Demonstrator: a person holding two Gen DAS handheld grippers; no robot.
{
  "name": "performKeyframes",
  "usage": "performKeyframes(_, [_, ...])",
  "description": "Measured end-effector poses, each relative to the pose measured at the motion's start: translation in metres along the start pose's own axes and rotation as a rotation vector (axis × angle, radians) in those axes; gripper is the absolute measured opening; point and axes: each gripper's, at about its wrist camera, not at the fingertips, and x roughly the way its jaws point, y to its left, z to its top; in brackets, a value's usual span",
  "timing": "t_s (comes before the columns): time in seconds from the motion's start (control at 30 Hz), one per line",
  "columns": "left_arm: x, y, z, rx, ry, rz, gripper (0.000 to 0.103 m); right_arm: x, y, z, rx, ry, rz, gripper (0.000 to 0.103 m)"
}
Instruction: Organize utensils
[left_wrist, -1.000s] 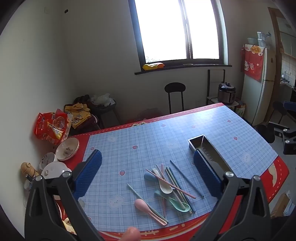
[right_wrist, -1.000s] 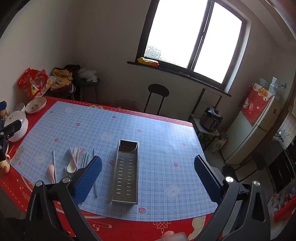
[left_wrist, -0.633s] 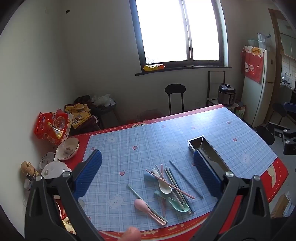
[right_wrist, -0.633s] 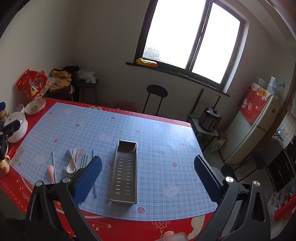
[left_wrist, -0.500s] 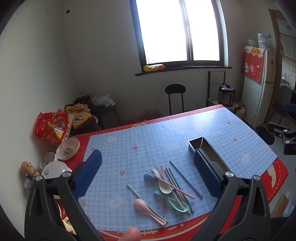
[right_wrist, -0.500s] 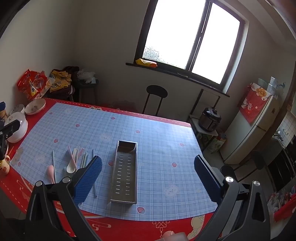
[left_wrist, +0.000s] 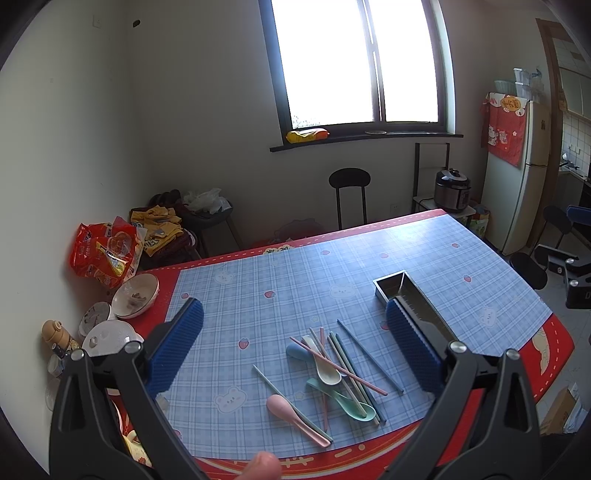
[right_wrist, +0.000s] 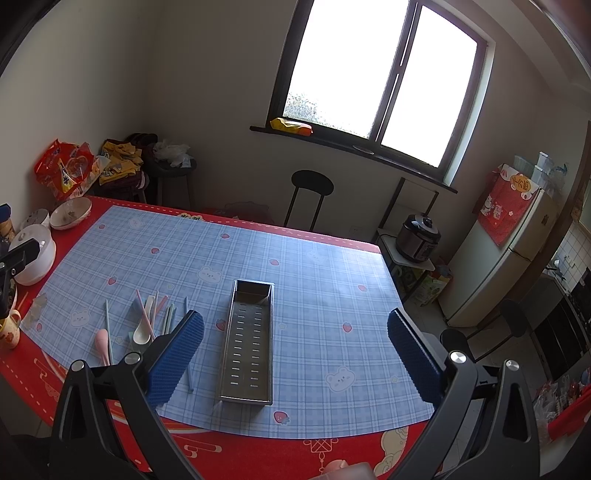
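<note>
Both the left tool (left_wrist: 293, 343) and right tool (right_wrist: 295, 345) are being held released above the tabletop (right_wrist: 314, 258). Spoons and chopsticks (left_wrist: 332, 365) are lying heaped beside the steel tray (right_wrist: 249, 339). Bowls (left_wrist: 135, 295) are crowding the left edge.

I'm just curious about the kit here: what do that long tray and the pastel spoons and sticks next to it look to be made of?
The tray looks like stainless steel: grey, shiny walls, rows of punched slots in its floor. The spoons and chopsticks look like matte plastic, judging by flat pastel pinks, greens and blues with little glare; wheat-straw composite or melamine can't be ruled out.
</note>
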Motion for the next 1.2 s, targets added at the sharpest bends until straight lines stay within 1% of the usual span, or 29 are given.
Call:
performKeyframes(0.13, [-0.002, 0.000, 0.000, 0.000, 0.000, -0.001, 0.098, -0.001, -0.003, 0.000, 0.001, 0.000, -0.002, 0.097])
performKeyframes(0.2, [-0.007, 0.000, 0.001, 0.000, -0.003, -0.002, 0.098, -0.007, -0.009, 0.003, 0.005, 0.000, -0.006, 0.097])
performKeyframes(0.47, [-0.012, 0.000, 0.003, -0.002, -0.003, -0.005, 0.098, -0.009, -0.009, 0.003, 0.007, -0.002, -0.007, 0.097])
performKeyframes(1.2, [-0.011, 0.000, 0.004, -0.004, -0.002, -0.007, 0.098, -0.010, -0.010, 0.005, 0.008, -0.002, -0.014, 0.097])
